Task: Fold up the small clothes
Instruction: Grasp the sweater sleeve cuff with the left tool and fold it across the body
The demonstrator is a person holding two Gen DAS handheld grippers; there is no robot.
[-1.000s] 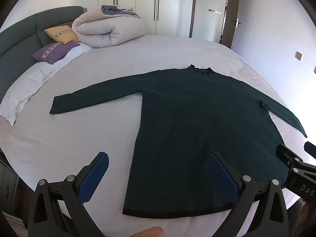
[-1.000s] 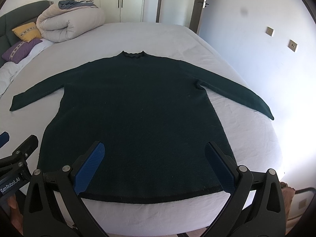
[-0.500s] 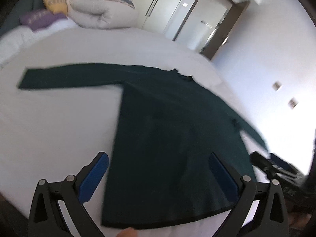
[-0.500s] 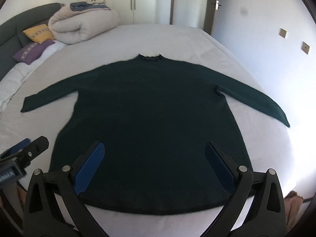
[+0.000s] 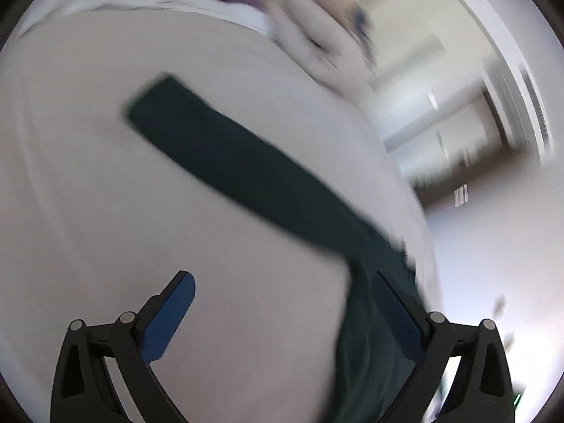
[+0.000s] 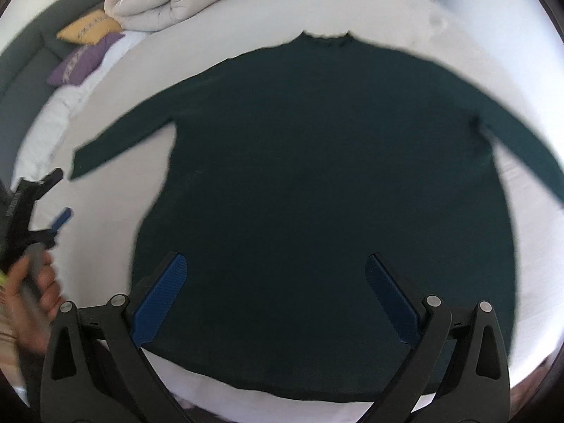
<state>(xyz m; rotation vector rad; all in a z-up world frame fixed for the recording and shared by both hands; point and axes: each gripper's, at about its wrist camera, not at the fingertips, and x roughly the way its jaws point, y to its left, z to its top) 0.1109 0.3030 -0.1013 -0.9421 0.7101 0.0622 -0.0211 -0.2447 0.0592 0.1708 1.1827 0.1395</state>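
A dark green knit sweater (image 6: 328, 190) is spread flat on a bed (image 6: 550, 246) with a smooth white sheet. Its long straight sleeve (image 5: 246, 172) is stretched toward 10 o'clock in the blurred left view. The left tool (image 5: 282, 317) is held wide open above the sheet. The right tool (image 6: 278, 299) is held wide open above the sweater's hem. A puffy rolled duvet (image 6: 165, 3) is seen at 11 o'clock.
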